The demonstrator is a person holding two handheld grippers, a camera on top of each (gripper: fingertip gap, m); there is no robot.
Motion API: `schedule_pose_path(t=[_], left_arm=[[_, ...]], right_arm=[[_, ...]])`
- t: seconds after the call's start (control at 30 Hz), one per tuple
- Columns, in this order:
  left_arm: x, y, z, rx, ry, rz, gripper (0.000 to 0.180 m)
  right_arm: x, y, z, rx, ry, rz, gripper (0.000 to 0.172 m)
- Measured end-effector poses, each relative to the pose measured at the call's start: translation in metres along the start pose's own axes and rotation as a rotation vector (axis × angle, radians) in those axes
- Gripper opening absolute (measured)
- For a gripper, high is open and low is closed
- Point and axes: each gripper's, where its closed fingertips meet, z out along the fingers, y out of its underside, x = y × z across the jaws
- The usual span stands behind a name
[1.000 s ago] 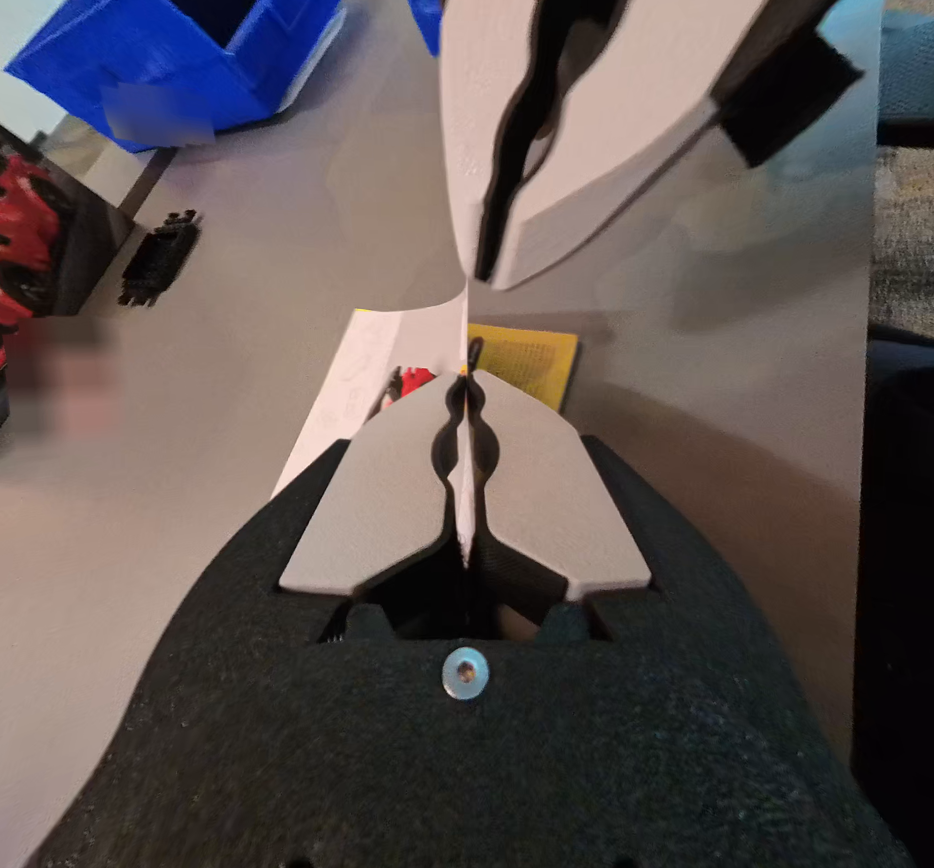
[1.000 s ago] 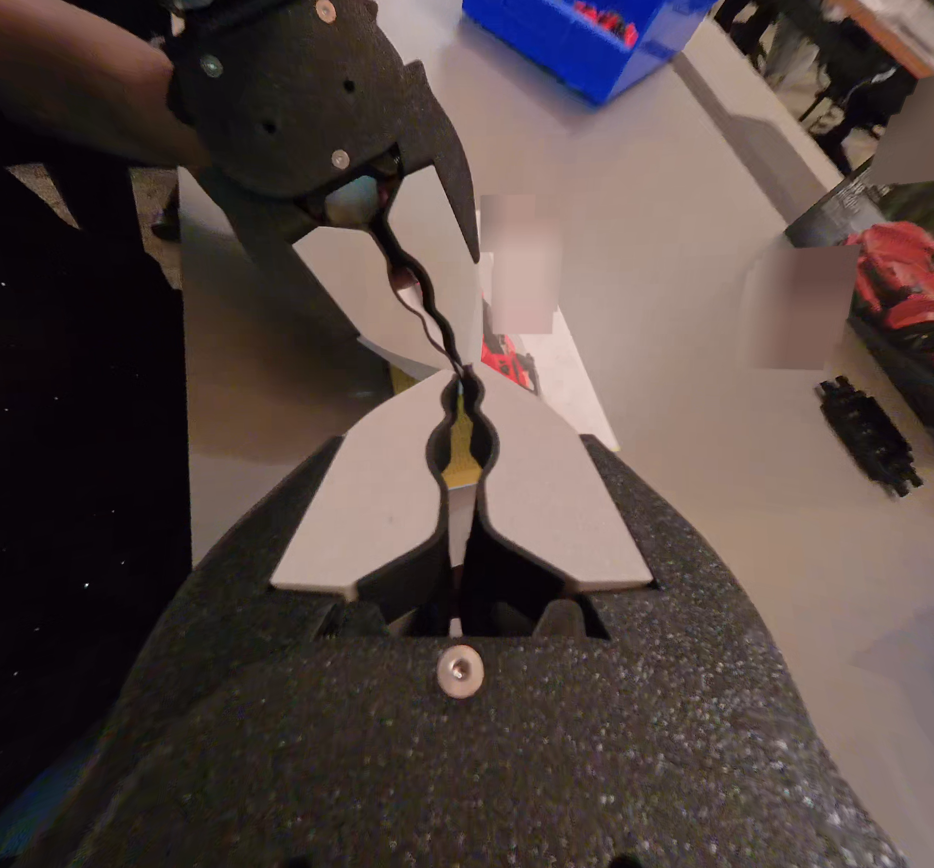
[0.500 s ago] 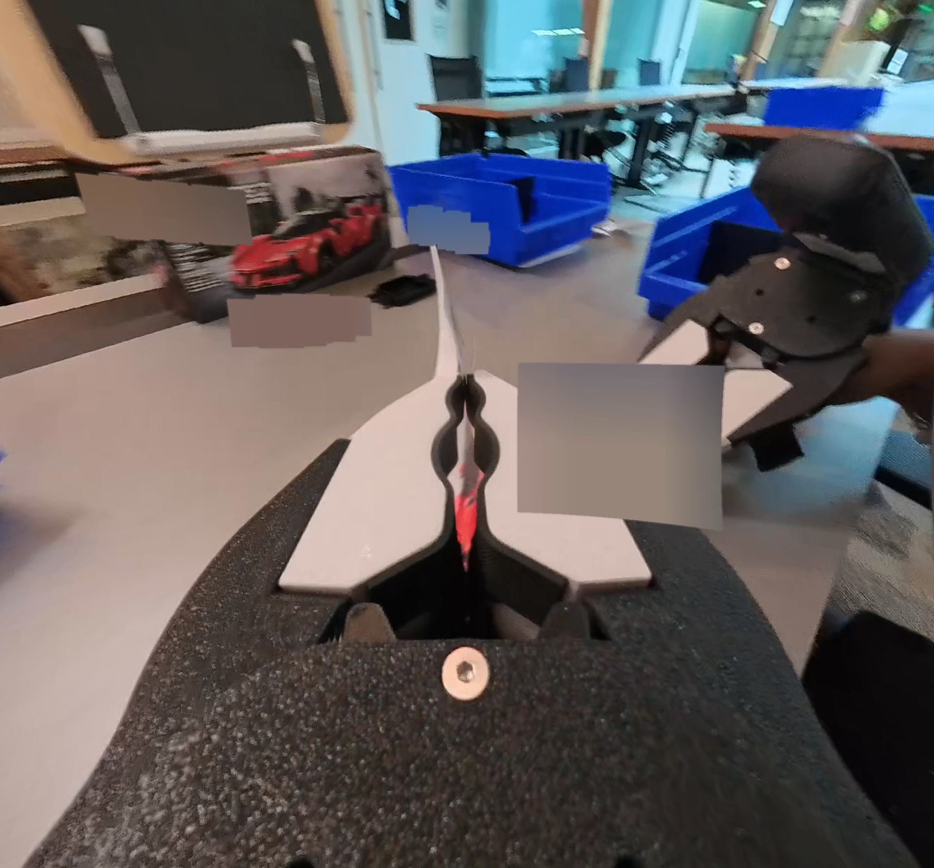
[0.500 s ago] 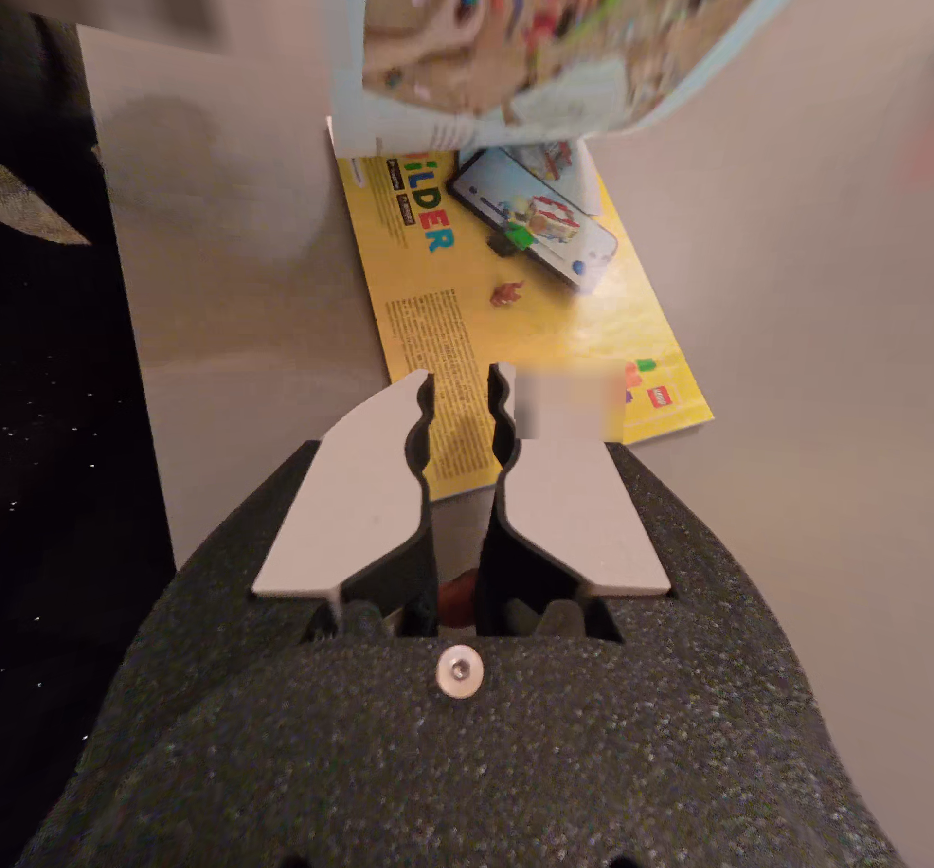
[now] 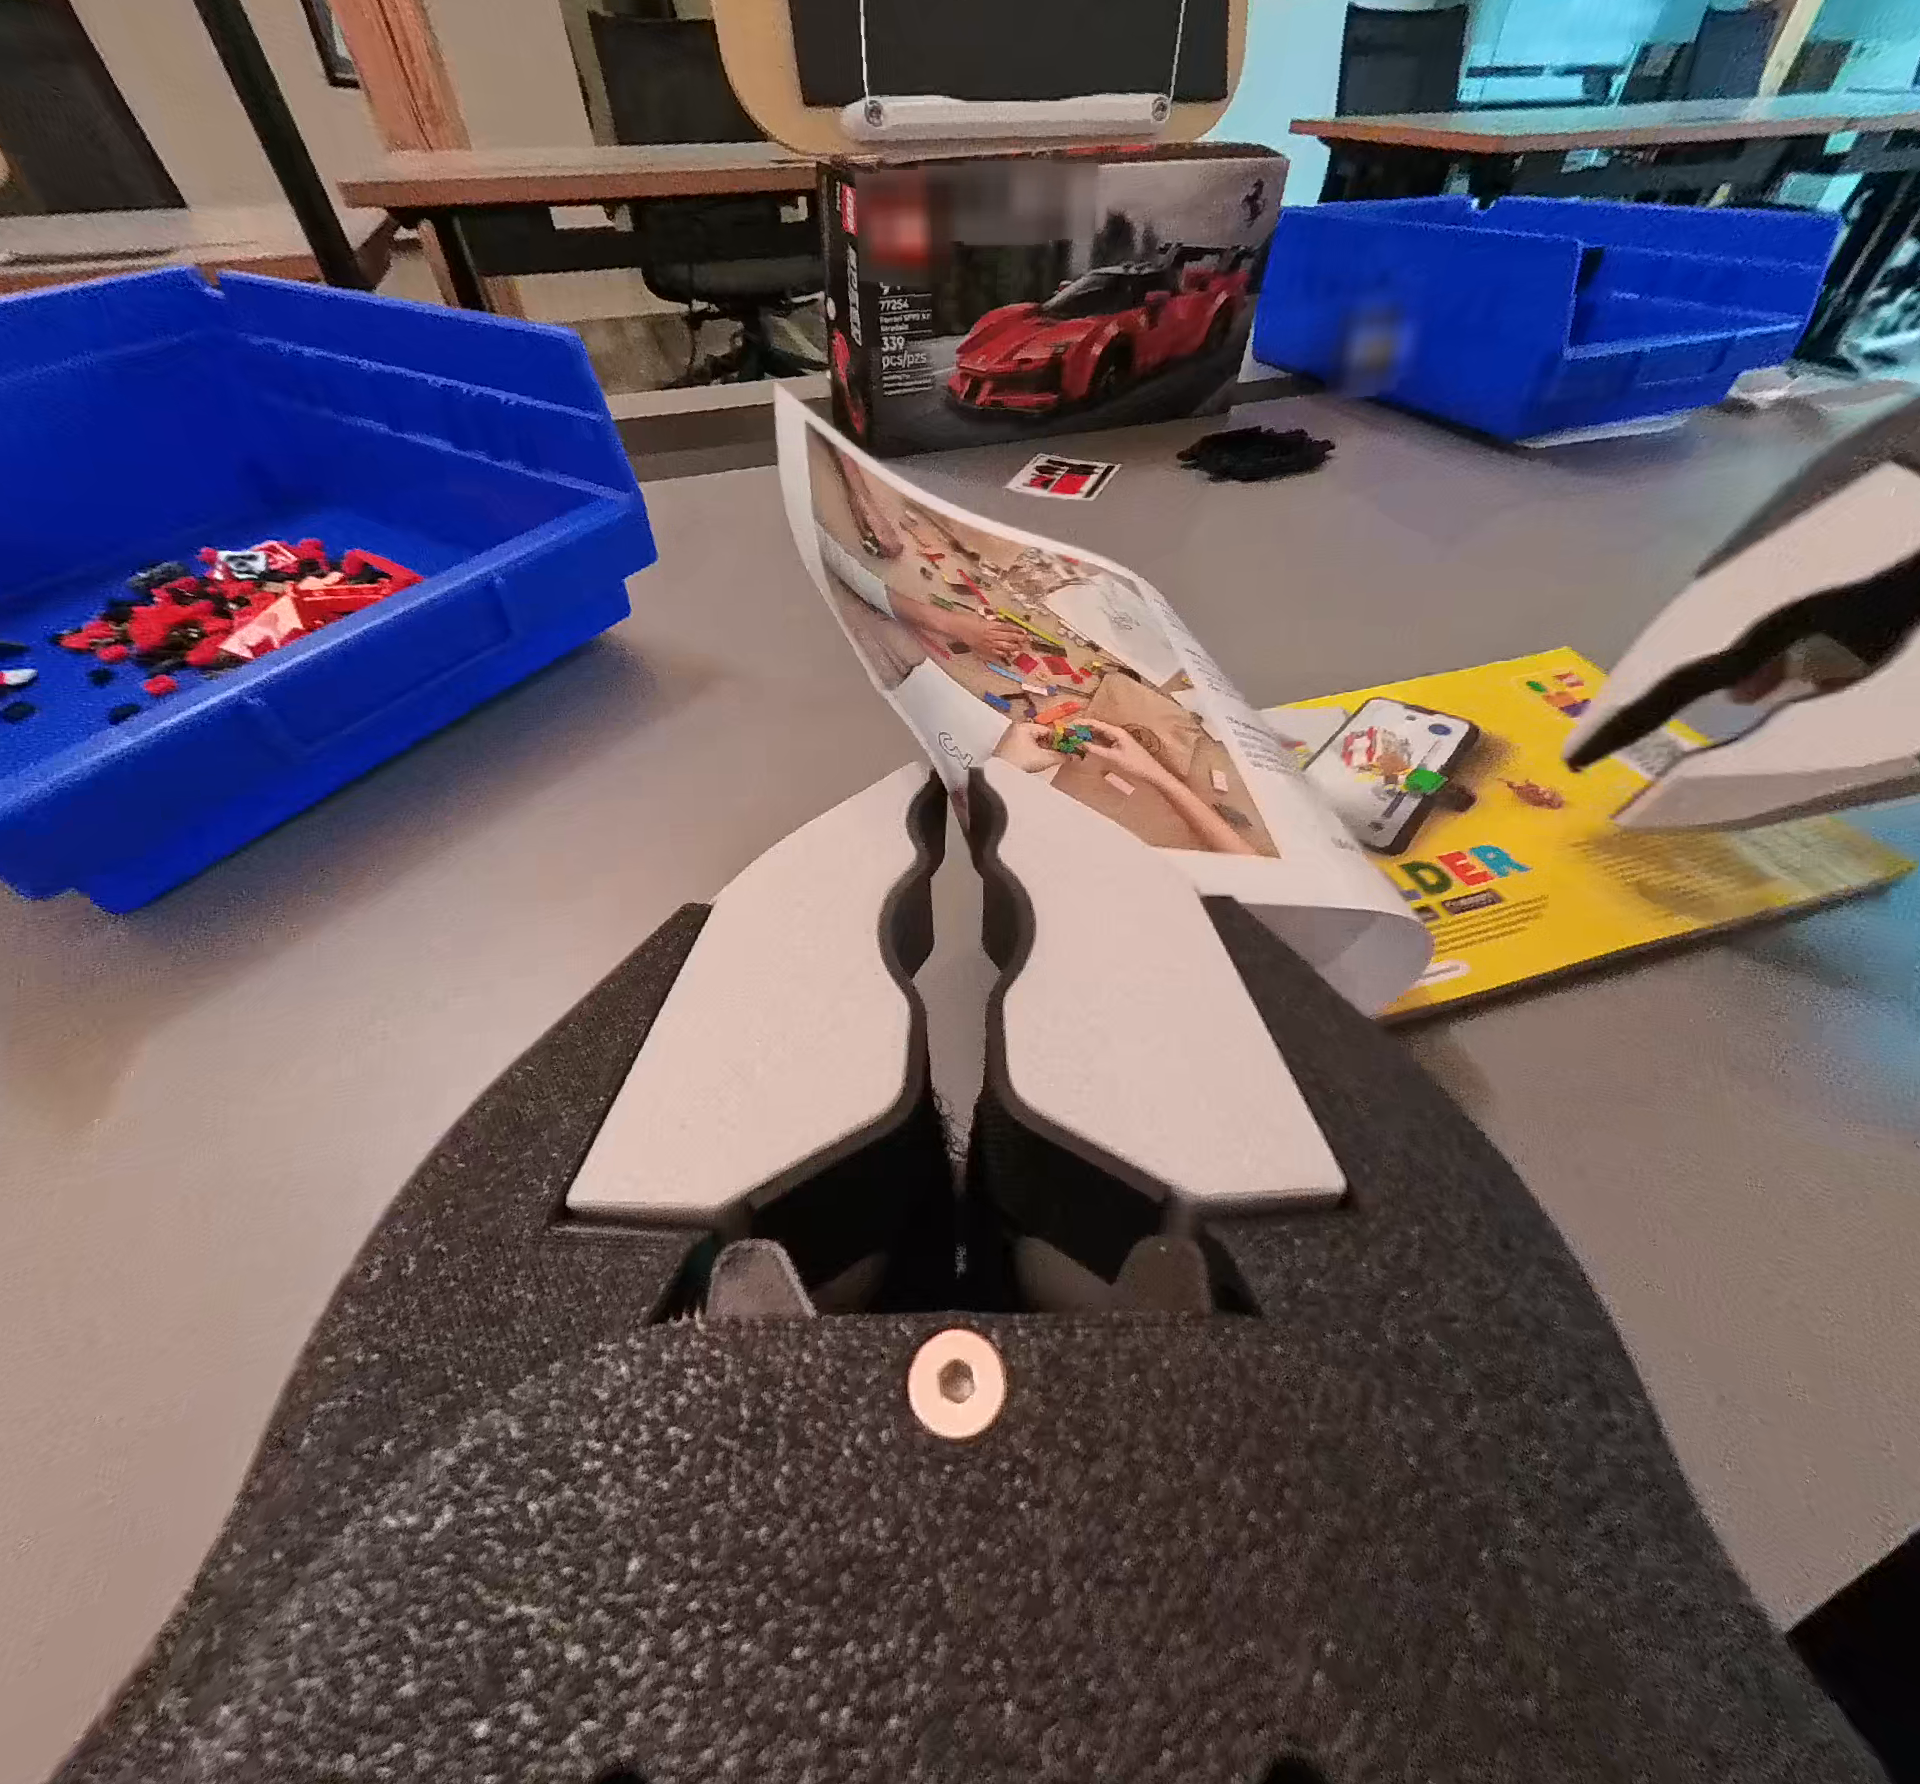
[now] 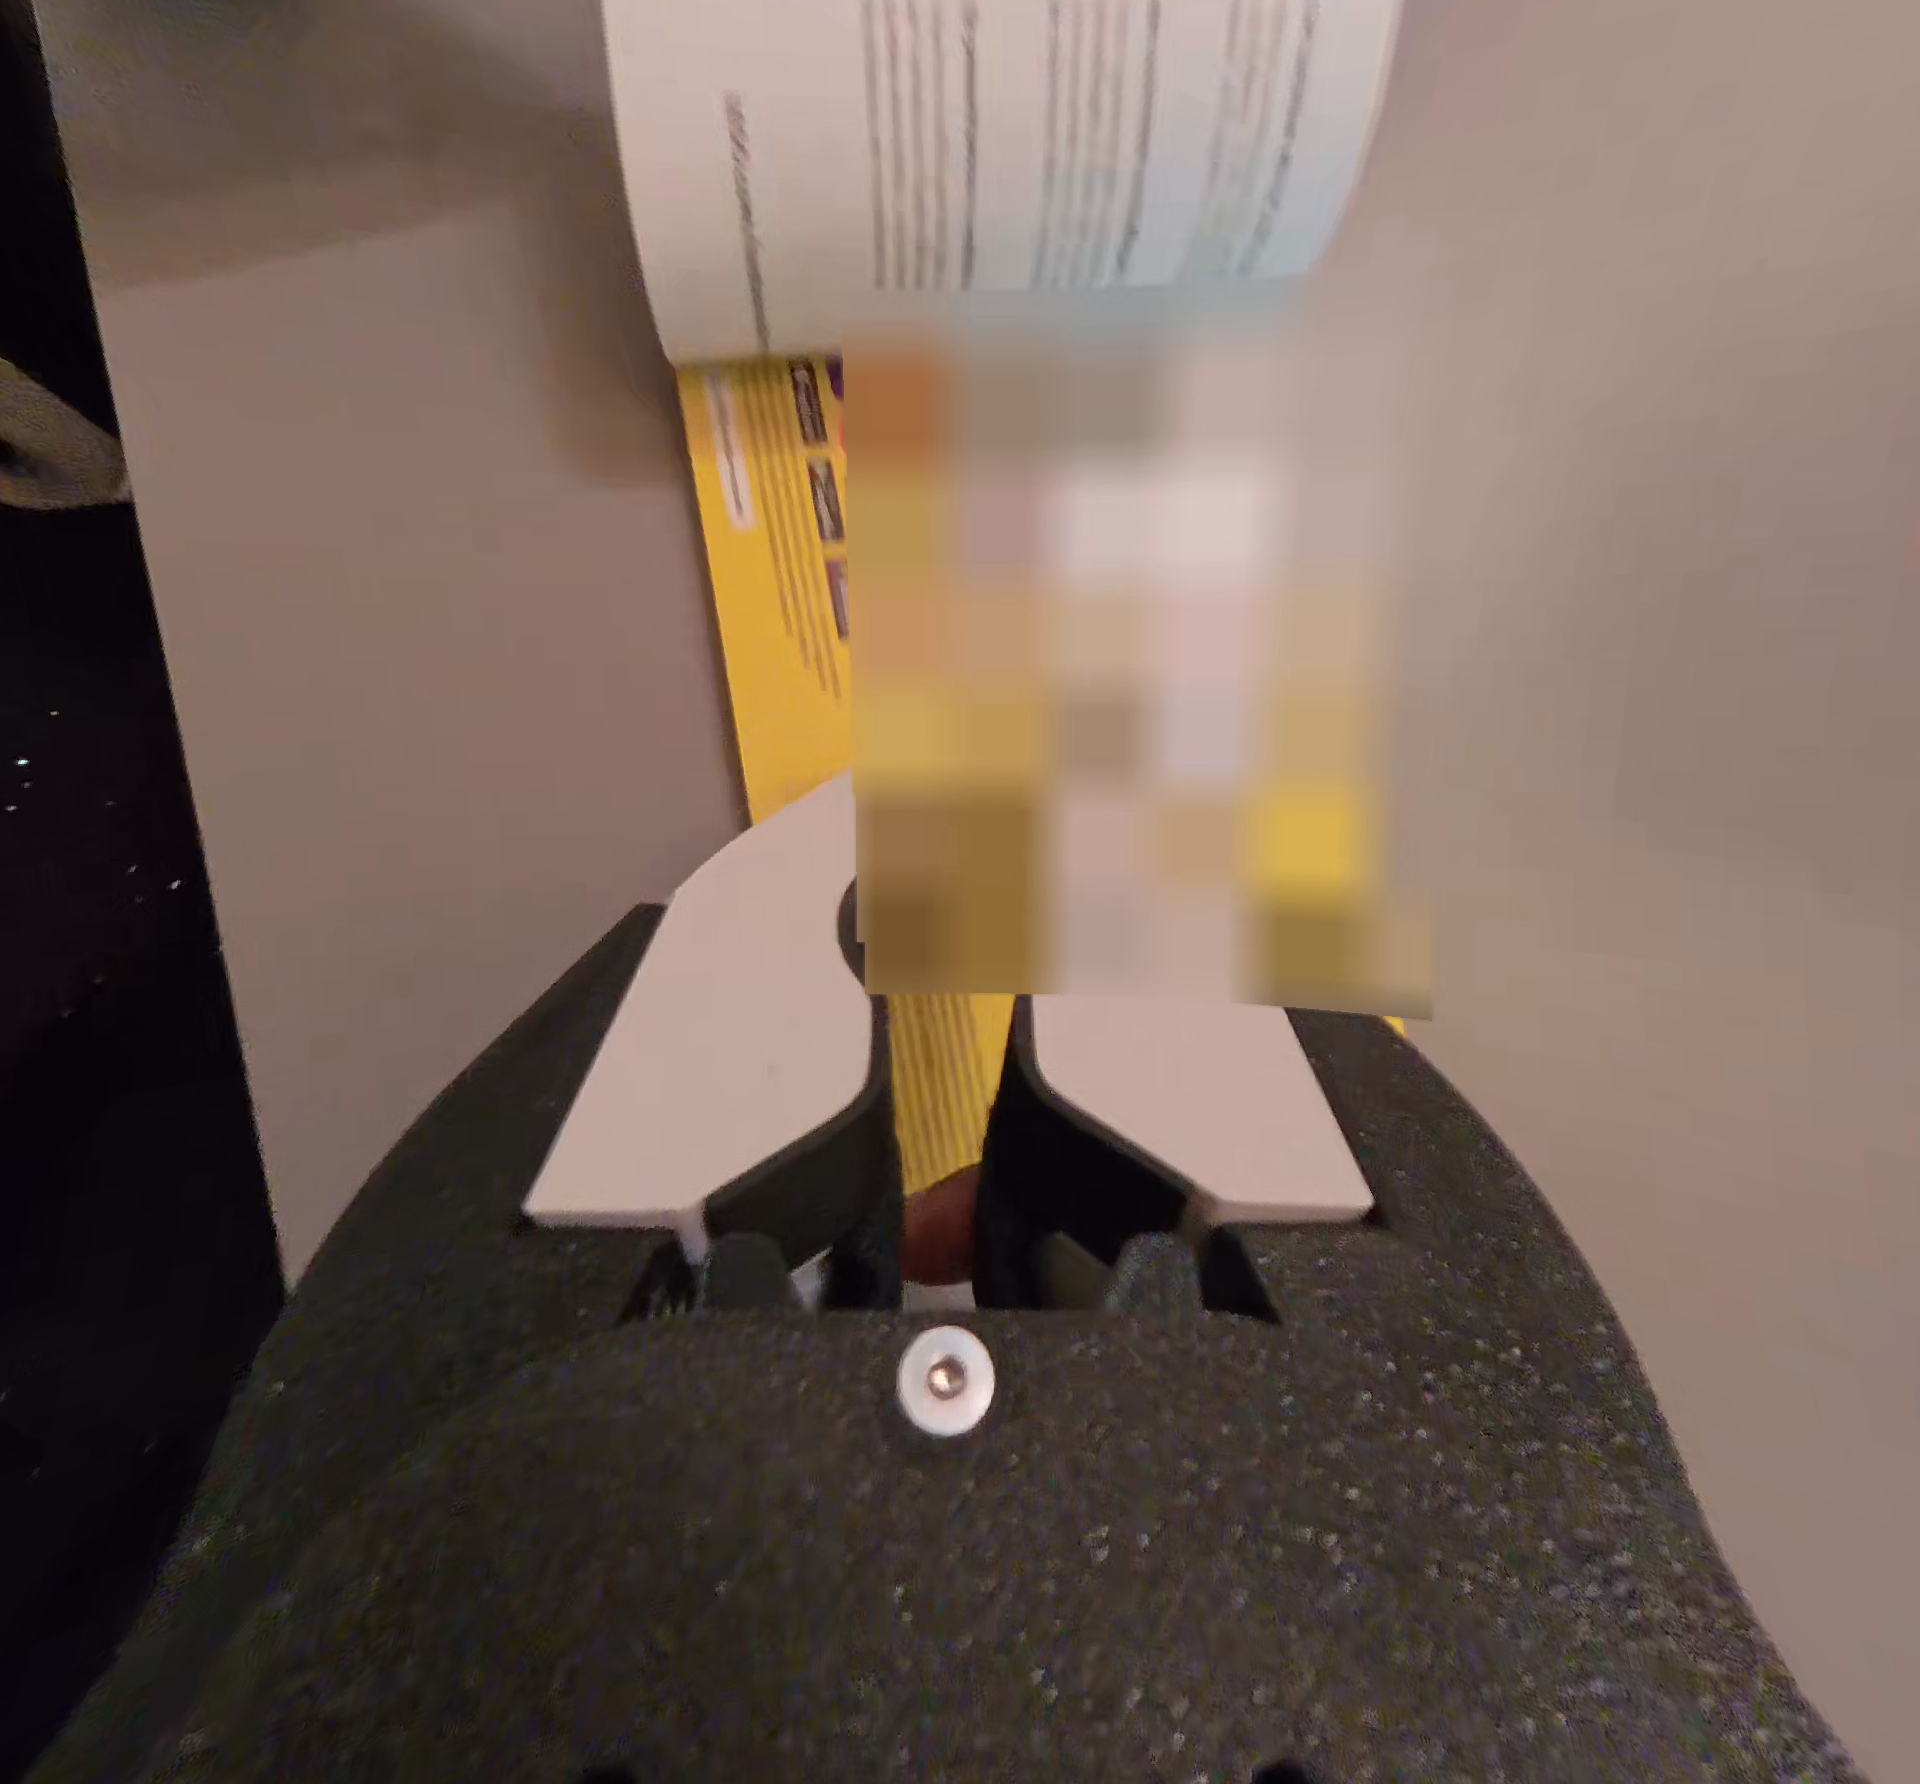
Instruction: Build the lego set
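A booklet lies open on the grey table, with its yellow page facing up. My left gripper is shut on the lower corner of one printed page. It holds the page up, curled over the booklet. My right gripper is at the right in the left wrist view, jaws apart and empty, just above the yellow page. In the right wrist view the right gripper is open with the yellow page showing between its fingers. A blur patch covers its tips. The lifted page curls ahead of it.
A blue bin with red and black bricks stands at the left. A box showing a red car and a second blue bin stand at the back. A black part and a small sticker sheet lie before the box. The table edge is at the near right. Across from one pair of fingers to the other is roughly 20 cm.
A second ago both grippers pinched the page. The right gripper then opened, let go and dropped over the yellow page. The left gripper has kept the page, which now curls further over.
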Motion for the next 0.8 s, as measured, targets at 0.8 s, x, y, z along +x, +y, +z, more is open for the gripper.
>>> schedule_pose_path(t=[0.8], left_arm=[[-0.08,0.036,-0.046,-0.244,-0.192,0.193,0.048]], right_arm=[[-0.013,-0.084,0.095,0.016,-0.053,-0.097,0.0]])
